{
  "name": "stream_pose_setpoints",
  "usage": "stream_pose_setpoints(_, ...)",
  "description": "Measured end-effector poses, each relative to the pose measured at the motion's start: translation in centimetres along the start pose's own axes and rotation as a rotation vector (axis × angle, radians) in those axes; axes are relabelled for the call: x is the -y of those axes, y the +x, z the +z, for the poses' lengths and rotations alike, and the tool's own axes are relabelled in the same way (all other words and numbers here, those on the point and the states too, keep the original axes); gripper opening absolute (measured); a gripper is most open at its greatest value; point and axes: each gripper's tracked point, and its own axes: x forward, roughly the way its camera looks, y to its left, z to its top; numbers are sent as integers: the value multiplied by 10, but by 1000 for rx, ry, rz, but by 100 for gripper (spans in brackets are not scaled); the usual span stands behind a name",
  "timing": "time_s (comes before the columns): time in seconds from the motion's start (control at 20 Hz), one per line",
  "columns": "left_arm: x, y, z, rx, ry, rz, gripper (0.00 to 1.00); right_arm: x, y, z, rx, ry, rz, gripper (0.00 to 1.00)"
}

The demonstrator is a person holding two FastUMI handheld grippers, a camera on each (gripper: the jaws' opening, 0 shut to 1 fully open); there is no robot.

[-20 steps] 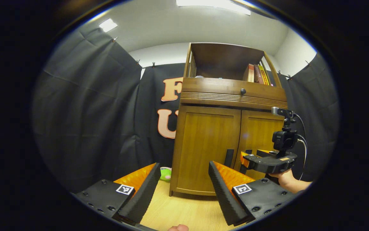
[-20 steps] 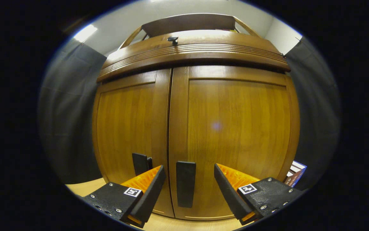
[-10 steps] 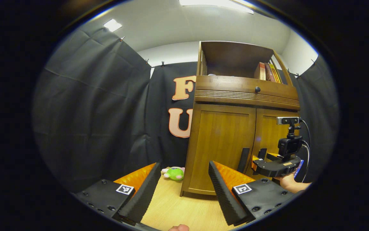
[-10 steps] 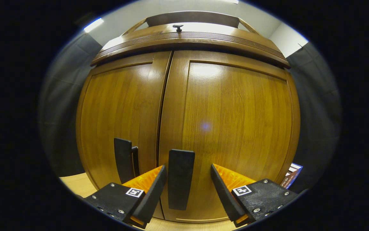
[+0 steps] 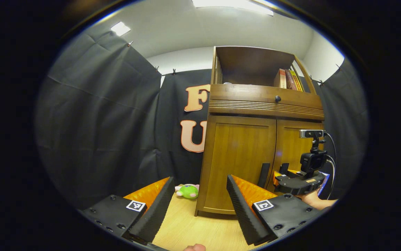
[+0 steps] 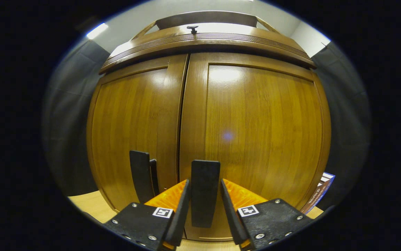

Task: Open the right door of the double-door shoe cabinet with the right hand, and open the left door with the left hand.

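Right tongs point(image 6: 203, 209) close around the right door's handle point(image 6: 205, 191), contact unclear; left tongs point(image 5: 197, 202) hang spread over the floor point(image 5: 193, 230), short of the cabinet point(image 5: 256, 146), both doors shut, toy point(image 5: 188, 191) beside it.

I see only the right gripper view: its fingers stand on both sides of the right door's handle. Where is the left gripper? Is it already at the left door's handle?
Observer: No. In the left gripper view the left gripper is open and held back from the cabinet, with floor between it and the left door's handle.
Operator: Does something lie on the floor on that side?
Observer: Yes. A green plush toy lies beside the cabinet's left side, not in front of the left door.
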Motion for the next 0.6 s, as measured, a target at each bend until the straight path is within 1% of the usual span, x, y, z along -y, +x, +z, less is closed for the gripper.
stream_pose_setpoints(0.1, 1, 0, 2, 4, -4, -2, 94, 1, -5, -3, 17, 55, 7, 40)
stream_pose_setpoints(0.15, 2, 0, 4, 5, -7, -4, 94, 1, -7, -4, 32, 74, 14, 28)
stream_pose_setpoints(0.2, 2, -2, 3, 5, -8, -8, 94, 0, -3, -3, 33, 72, 16, 33)
stream_pose_setpoints(0.25, 2, -2, 4, 3, -7, -11, 94, 0, -2, -1, 20, 60, 16, 42)
stream_pose_setpoints(0.3, 3, -3, 4, 4, -5, -14, 94, -1, -2, -2, 9, 55, 22, 29)
stream_pose_setpoints(0.4, 3, -5, 5, 5, -2, -18, 94, -1, -2, -3, -7, 71, 44, 29)
stream_pose_setpoints(0.45, 5, -5, 5, 3, -4, -24, 94, -1, -4, -3, -10, 82, 56, 19)
stream_pose_setpoints(0.5, 7, -7, 6, 1, -7, -32, 95, -1, -6, -2, -9, 90, 67, 29)
stream_pose_setpoints(0.6, 13, -13, 6, 1, -8, -52, 95, -2, -13, 0, -12, 86, 86, 29)
